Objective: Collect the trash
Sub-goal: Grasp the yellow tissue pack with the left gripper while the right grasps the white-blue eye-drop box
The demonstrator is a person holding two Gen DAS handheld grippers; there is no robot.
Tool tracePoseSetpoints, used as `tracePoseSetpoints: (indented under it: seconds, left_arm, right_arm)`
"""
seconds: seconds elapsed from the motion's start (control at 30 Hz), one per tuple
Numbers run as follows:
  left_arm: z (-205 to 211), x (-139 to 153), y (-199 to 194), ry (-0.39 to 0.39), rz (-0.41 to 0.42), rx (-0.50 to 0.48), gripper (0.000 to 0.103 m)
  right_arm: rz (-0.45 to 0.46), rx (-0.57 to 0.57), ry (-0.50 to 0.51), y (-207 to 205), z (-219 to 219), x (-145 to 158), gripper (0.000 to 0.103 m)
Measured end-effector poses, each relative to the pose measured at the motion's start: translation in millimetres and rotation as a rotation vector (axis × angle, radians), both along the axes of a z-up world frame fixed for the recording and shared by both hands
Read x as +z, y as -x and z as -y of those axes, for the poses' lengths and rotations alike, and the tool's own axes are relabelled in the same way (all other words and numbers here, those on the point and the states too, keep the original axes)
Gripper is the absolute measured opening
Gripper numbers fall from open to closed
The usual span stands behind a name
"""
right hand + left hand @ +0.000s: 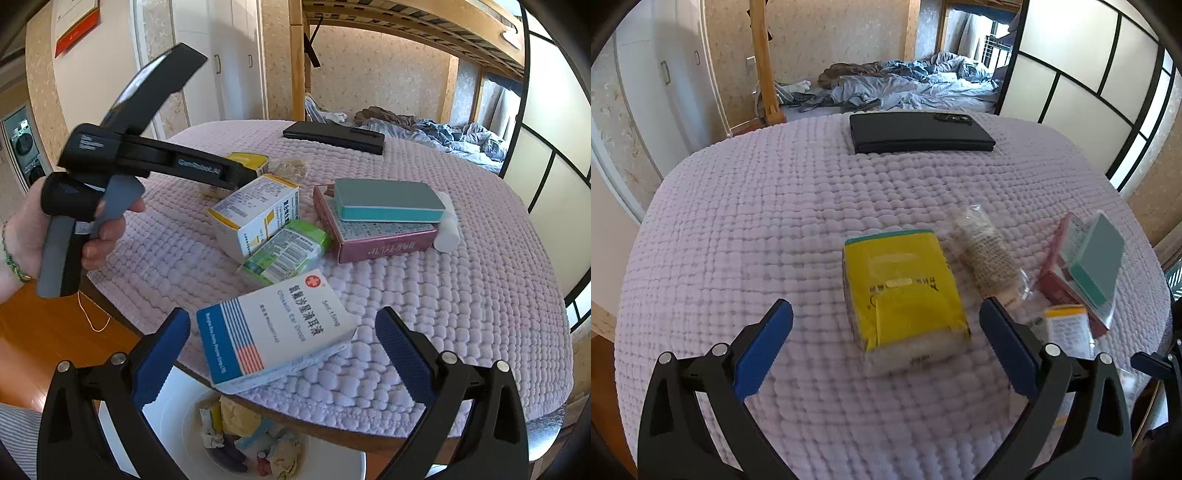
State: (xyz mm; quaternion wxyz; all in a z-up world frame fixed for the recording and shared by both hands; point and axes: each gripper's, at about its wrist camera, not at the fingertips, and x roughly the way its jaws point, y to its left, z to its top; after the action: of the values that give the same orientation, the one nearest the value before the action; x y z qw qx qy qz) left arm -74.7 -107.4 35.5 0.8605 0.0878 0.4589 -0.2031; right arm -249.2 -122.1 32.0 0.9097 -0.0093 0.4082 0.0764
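Left gripper (886, 317) spread wide, yellow packet (905, 291) between its fingers; right gripper (282, 332) spread wide, white medicine box (273, 332) between, untouched

Black phone (919, 132) on lilac quilted cover (775, 206), possibly rumpled bedding (923, 85) behind

A bumpy, matt quilted cloth (461, 302) covers the bench; the ear-drops box (273, 332) is smooth printed cardboard, the yellow pack (905, 291) glossy plastic, the phone (919, 134) matt black
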Motion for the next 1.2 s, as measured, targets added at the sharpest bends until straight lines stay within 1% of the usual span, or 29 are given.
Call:
tracePoseSetpoints:
  seconds: [0.1, 0.17, 0.33, 0.4, 0.47, 0.5, 0.57, 0.63, 0.7, 0.87, 1.07, 1.2]
  left_arm:
    - [1.0, -4.8, -3.5, -0.013, -0.003, 0.004, 0.099]
    - [0.4, -6.7, -4.9, 0.001, -0.013, 0.006, 0.097]
    - [0.1, -5.9, -10.3, 0.011, -0.009, 0.004, 0.093]
    - [-1.1, -4.8, -10.9, 0.013, -0.006, 0.004, 0.088]
    - [-3.2, -3.8, -12.1, 0.016, 0.001, 0.011, 0.078]
    - [-4.8, -3.3, -11.8, 0.015, 0.007, 0.017, 0.075]
    - [-7.4, -2.6, -10.7, 0.003, 0.024, 0.029, 0.061]
    - [-9.5, -2.6, -11.2, 0.003, 0.032, 0.034, 0.057]
    - [-11.9, -2.5, -11.4, 0.014, 0.034, 0.037, 0.056]
    - [-13.8, -2.1, -9.0, 0.011, 0.039, 0.04, 0.055]
    - [-18.9, -0.9, -4.9, 0.032, 0.022, 0.054, 0.055]
    - [-23.7, 1.0, 3.2, 0.037, 0.02, 0.055, 0.055]
  right_arm:
    - [0.002, 0.003, -0.009, -2.1, 1.5, -1.4, 0.099]
    - [0.01, 0.002, -0.013, -5.2, 0.1, -2.2, 0.099]
    - [0.025, 0.011, 0.0, -5.6, -3.7, -4.3, 0.099]
    - [0.039, 0.011, 0.018, -2.2, -6.3, -3.9, 0.097]
    - [0.043, 0.017, 0.021, -1.9, -8.2, -4.1, 0.09]
    - [0.041, 0.021, 0.018, -2.4, -9.1, -4.8, 0.087]
    - [0.037, 0.02, 0.014, -3.3, -10.0, -6.6, 0.08]
    - [0.048, 0.014, 0.0, -2.2, -8.5, -5.8, 0.079]
    - [0.049, 0.01, -0.022, -1.4, -6.0, -4.9, 0.079]
    - [0.052, -0.014, -0.035, 1.6, 0.7, 0.4, 0.079]
    - [0.037, -0.048, -0.082, 1.3, 8.9, 4.6, 0.079]
    - [0.034, -0.062, -0.083, 1.7, 12.4, 7.6, 0.079]
